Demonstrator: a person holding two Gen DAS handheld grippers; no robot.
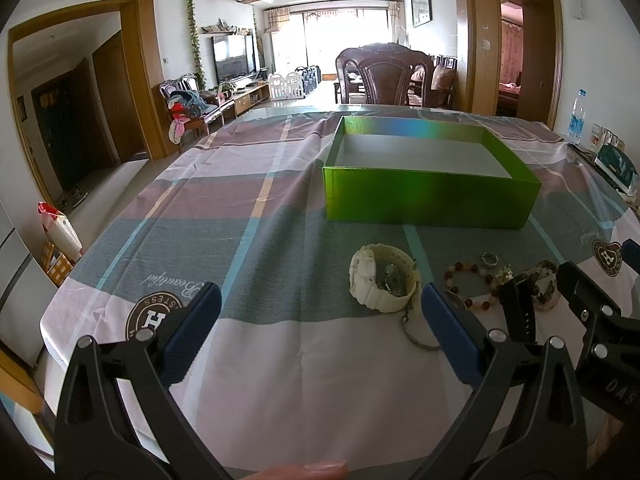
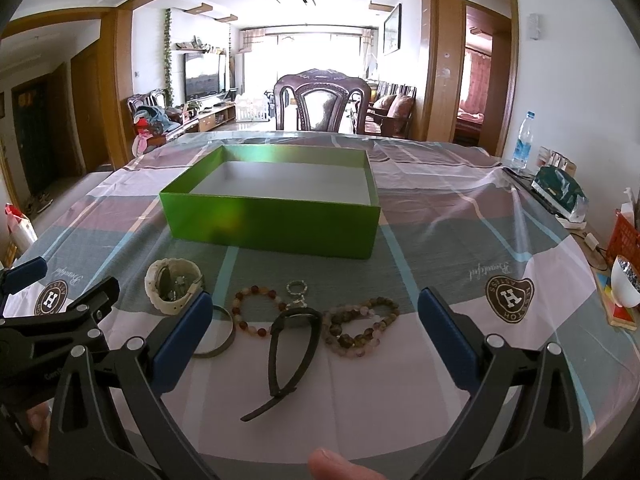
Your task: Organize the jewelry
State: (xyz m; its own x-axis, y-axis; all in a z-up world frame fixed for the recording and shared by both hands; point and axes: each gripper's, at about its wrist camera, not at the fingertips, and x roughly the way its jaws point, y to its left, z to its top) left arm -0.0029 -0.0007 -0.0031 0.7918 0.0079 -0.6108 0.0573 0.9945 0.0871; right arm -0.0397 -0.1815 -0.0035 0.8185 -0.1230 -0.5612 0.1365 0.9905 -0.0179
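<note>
Both claws, left claw and right claw, gape wide and empty; jewelry lies near counter's front edge before green box; risk: black strap snagging beaded bracelets on pickup

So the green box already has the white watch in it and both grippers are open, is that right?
Not quite. The green box is empty; the right wrist view shows only its bare grey floor. The white watch lies on the tablecloth in front of the box. Both the left gripper and the right gripper are open.
</note>
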